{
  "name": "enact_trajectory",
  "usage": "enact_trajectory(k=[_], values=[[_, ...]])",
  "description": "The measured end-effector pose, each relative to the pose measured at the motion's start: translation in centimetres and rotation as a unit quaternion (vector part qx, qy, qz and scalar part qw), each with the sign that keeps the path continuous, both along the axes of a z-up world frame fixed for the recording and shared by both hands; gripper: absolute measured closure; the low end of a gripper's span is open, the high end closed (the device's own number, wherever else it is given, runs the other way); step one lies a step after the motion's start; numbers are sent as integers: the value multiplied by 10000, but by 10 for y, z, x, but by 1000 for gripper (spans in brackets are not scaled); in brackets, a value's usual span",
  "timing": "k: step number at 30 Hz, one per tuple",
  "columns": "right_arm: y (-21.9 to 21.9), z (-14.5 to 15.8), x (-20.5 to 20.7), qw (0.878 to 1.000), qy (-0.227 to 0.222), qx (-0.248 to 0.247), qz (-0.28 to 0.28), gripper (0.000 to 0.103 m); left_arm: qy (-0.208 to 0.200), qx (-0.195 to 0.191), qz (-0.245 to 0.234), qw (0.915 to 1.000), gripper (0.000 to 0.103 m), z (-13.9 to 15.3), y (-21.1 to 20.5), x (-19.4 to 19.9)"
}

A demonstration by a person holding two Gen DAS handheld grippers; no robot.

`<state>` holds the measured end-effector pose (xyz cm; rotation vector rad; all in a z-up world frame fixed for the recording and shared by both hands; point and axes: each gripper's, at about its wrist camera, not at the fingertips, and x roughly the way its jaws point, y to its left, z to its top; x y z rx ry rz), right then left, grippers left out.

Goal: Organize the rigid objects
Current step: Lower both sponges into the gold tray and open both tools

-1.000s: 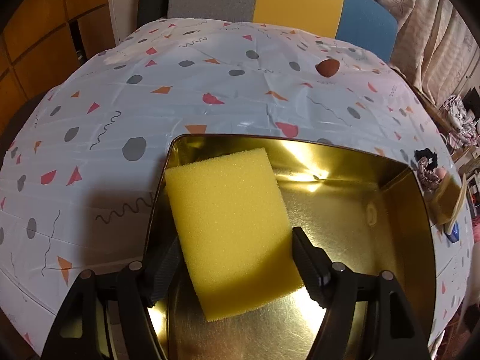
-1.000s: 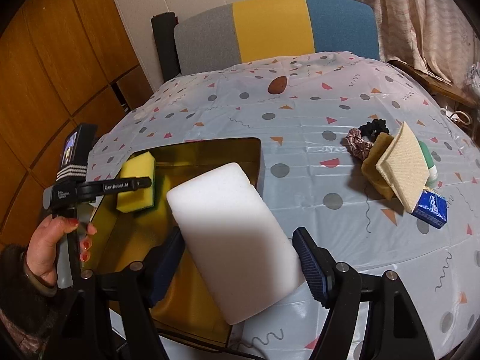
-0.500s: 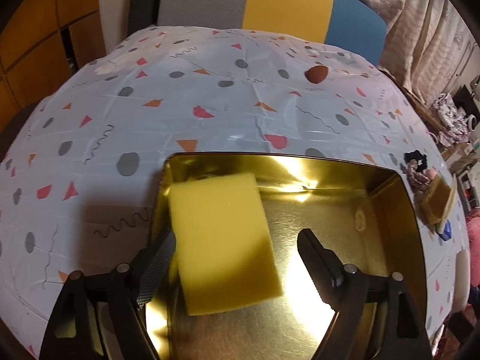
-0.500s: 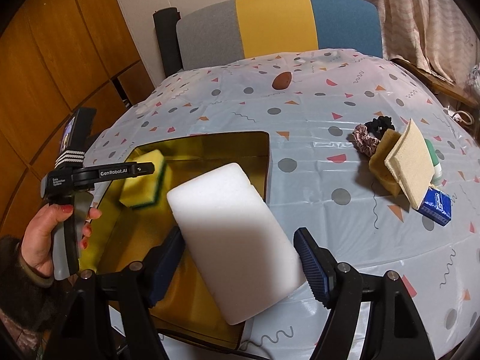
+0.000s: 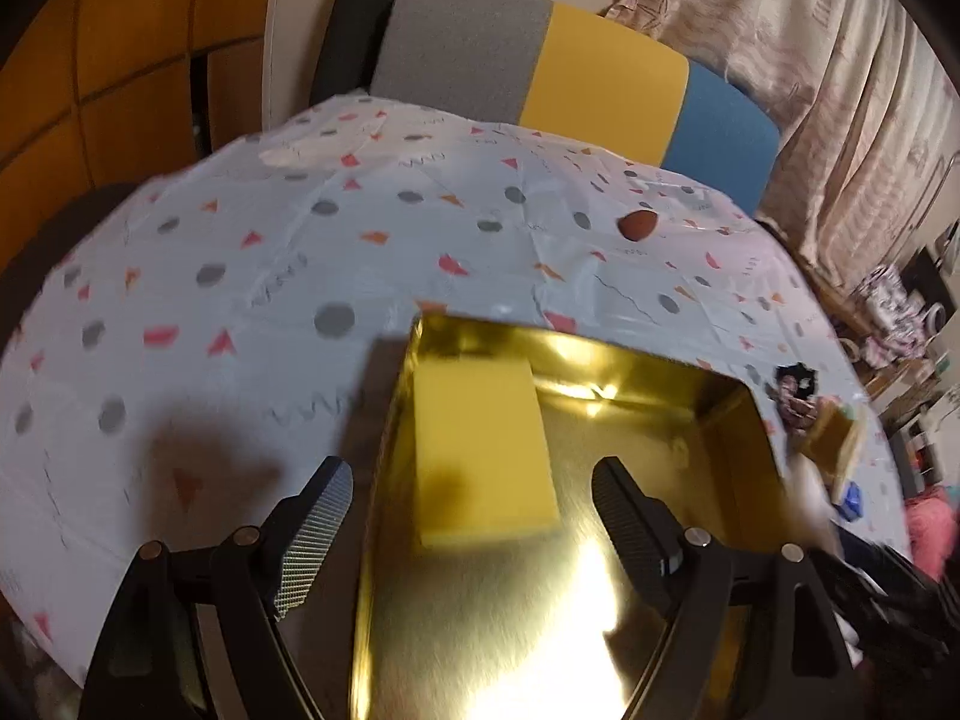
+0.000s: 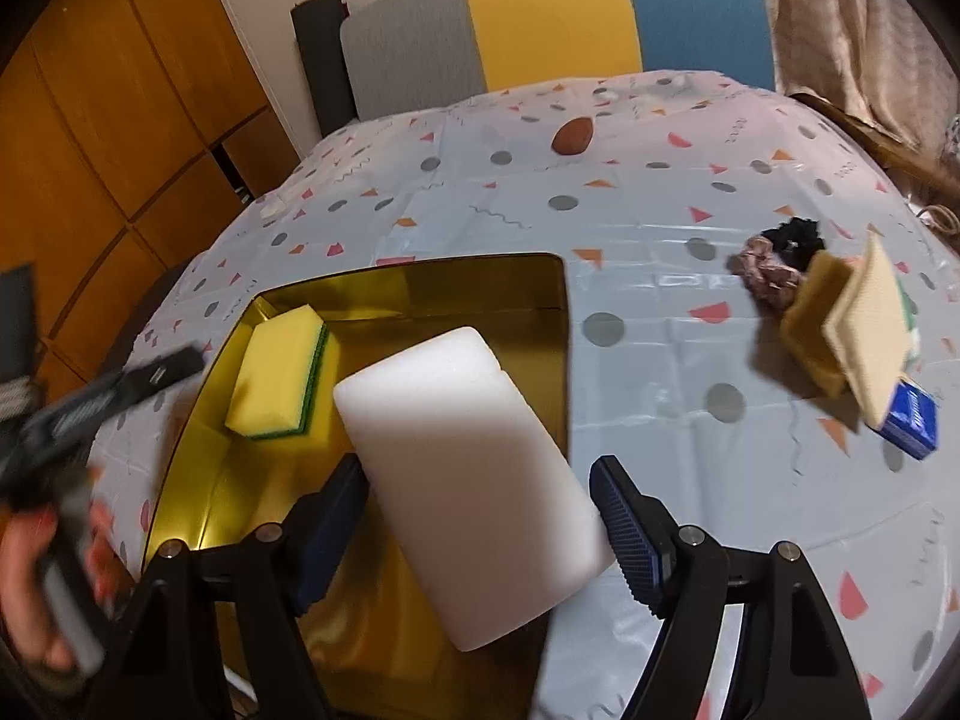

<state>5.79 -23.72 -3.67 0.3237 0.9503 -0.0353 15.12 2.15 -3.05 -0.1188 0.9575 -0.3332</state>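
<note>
**One sponge binned, one in transit**

I am holding the left gripper spread wide, empty, above the yellow sponge lying inside the gold tin. I am clamping the white block in the right gripper. Remaining: cloth pile on the table.

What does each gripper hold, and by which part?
Right gripper: white sponge block, clamped across its long sides near the lower end. Left gripper: nothing; the yellow sponge lies released.

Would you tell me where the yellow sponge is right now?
The yellow sponge lies inside the gold tin, in its far-left corner, released ahead of the open left gripper.
</note>
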Motion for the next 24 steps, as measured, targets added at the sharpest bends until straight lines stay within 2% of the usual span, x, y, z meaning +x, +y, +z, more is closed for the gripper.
enact_trajectory(k=[7,14,16,18,20,24], values=[[28,-16,54,9995,166,8,264,26,247,-326,38,9992,20,-11,17,-36],[49,-34,105,9988,256,-48,408,25,363,-375,180,9985,21,-17,32,-53],[52,-36,114,9987,268,-33,438,23,400,-375,228,9982,21,-20,36,-56],[54,-37,120,9989,255,0,398,9,417,-364,285,9981,21,-21,40,-57],[53,-36,120,9992,228,10,316,1,456,-369,321,9978,21,-23,42,-57],[46,-26,111,9995,142,85,252,0,448,-375,312,9978,21,-22,41,-56]])
